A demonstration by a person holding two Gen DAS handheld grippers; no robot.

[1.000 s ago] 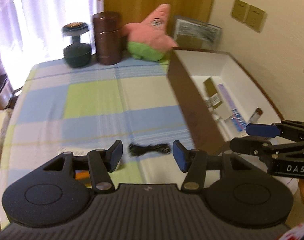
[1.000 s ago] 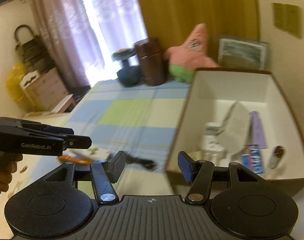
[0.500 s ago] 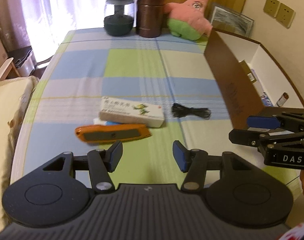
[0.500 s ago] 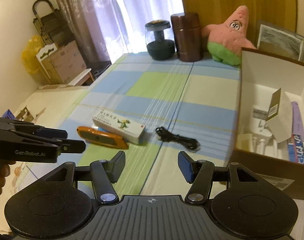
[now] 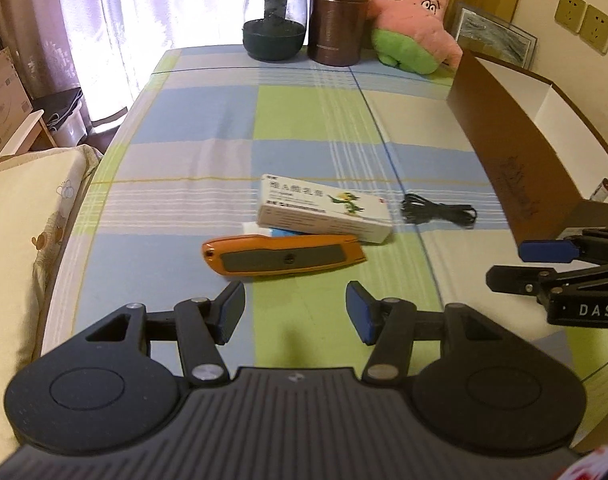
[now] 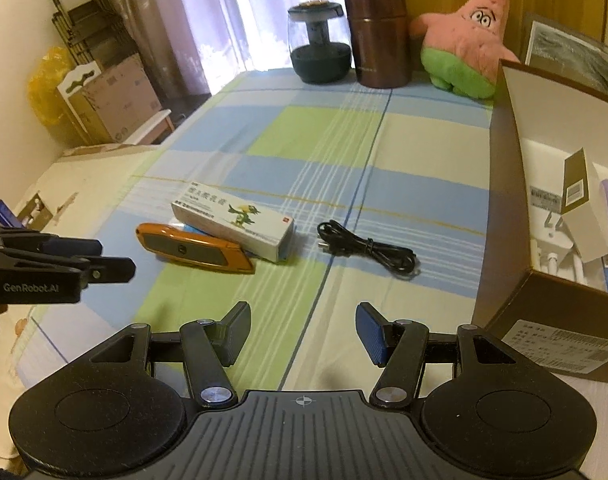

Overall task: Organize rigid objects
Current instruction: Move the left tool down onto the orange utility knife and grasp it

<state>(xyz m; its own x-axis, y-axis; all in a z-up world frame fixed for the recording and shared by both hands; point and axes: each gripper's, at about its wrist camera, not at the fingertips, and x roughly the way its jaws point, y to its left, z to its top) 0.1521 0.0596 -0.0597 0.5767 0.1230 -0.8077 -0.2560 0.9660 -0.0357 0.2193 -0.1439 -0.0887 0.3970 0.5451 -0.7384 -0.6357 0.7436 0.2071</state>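
The table [image 5: 208, 128] wears a checked cloth of blue, green and cream. Along its right side stands a big brown box [image 6: 504, 184], open at the top, white inside, with a few small packages already lying in it. At the far end, near the curtain, a pink star-shaped plush toy [image 6: 468, 36], a brown canister [image 6: 378, 32] and a dark glass jar [image 6: 320, 44] stand in a row.

Out on the open cloth lie three loose things. The white carton [image 5: 324, 208] sits in the middle, and the orange box cutter [image 5: 284, 258] lies just in front of it, touching or nearly touching its near edge. The coiled black cable [image 6: 368, 250] lies apart, between the carton and the box.

The left tool [image 5: 295, 312] hangs above the near end of the table, fingers about half spread with nothing between them; the box cutter is just beyond its tips, a little to the left of centre. The right tool [image 6: 303, 334] is likewise half spread and empty. From it, the cable lies ahead and slightly right, the carton and cutter ahead to the left, and the box close on its right.
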